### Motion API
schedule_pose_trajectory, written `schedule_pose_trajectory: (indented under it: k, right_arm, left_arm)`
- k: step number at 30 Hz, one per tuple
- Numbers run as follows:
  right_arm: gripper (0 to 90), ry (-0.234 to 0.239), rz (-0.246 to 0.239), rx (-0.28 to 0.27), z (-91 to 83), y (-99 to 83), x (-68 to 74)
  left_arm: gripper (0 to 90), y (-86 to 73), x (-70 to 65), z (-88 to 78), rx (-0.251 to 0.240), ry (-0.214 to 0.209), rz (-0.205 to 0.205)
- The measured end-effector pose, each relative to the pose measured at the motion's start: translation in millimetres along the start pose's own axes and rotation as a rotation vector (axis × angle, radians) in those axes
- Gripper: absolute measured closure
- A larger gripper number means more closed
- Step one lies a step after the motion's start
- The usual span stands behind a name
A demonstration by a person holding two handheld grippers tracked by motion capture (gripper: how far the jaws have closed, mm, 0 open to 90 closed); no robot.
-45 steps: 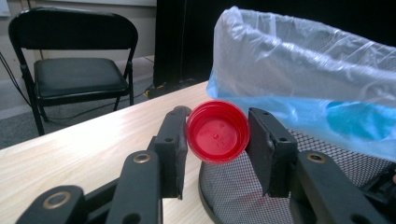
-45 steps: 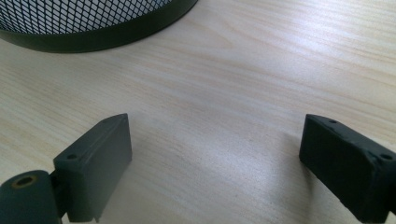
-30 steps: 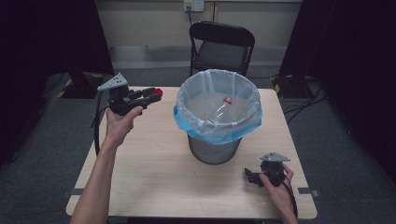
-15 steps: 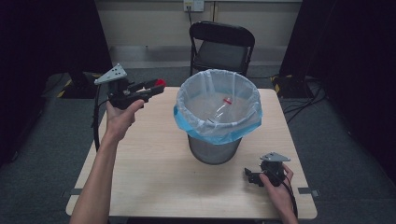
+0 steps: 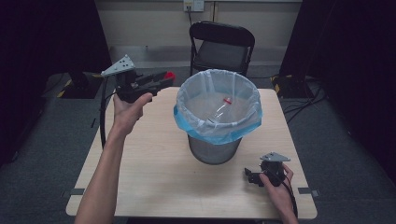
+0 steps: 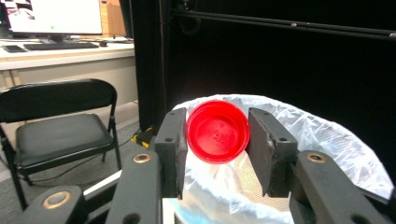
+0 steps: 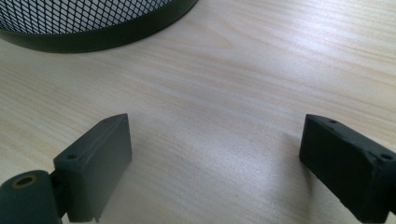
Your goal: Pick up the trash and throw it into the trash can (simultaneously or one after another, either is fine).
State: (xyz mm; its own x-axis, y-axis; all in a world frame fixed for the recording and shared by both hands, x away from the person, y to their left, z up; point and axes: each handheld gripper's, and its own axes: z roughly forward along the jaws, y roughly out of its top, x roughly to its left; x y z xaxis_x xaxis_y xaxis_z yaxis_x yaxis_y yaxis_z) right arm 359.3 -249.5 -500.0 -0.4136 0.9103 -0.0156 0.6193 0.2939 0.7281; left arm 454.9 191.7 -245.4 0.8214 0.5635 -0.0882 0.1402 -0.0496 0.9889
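Here we hold the left gripper [image 5: 163,83] up in the air, to the left of the round black mesh bin with a thin white and blue plastic bag inside [image 5: 217,116]. Its two black jaws are squeezed onto a small round red plastic cup [image 6: 217,131], one jaw on each side of it. In the left gripper view we see right into the red cup, and the crinkly white bag of the bin is just behind and below it. In the high view the red cup [image 5: 170,75] peeks out at the tip of the left gripper, near the bin's rim but not over it. Inside the bin lies a clear plastic bottle with a red cap [image 5: 219,110], resting on the bag. The bin stands near the middle of the light wooden table [image 5: 154,168]. We rest the right gripper [image 5: 253,177] low on the table, near the front right corner, just in front of the bin. Its jaws [image 7: 215,163] are spread wide apart, with bare wood between them and nothing held. In the right gripper view the black mesh bottom of the bin [image 7: 93,23] sits close ahead. A black folding chair [image 5: 222,46] stands behind the table.
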Motion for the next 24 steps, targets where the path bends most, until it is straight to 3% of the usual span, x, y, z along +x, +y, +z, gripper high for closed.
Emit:
schedule_pose_trajectory:
  k: [12,24]
  right_arm:
    - [8.5,0.0,0.0,0.0,0.0,0.0,0.0]
    - [8.5,0.0,0.0,0.0,0.0,0.0,0.0]
  left_arm:
    - [59.2,18.0,-19.2,18.8,-0.018,-0.062,0.033]
    - [59.2,24.1,-36.1,42.0,-0.003,-0.139,0.035]
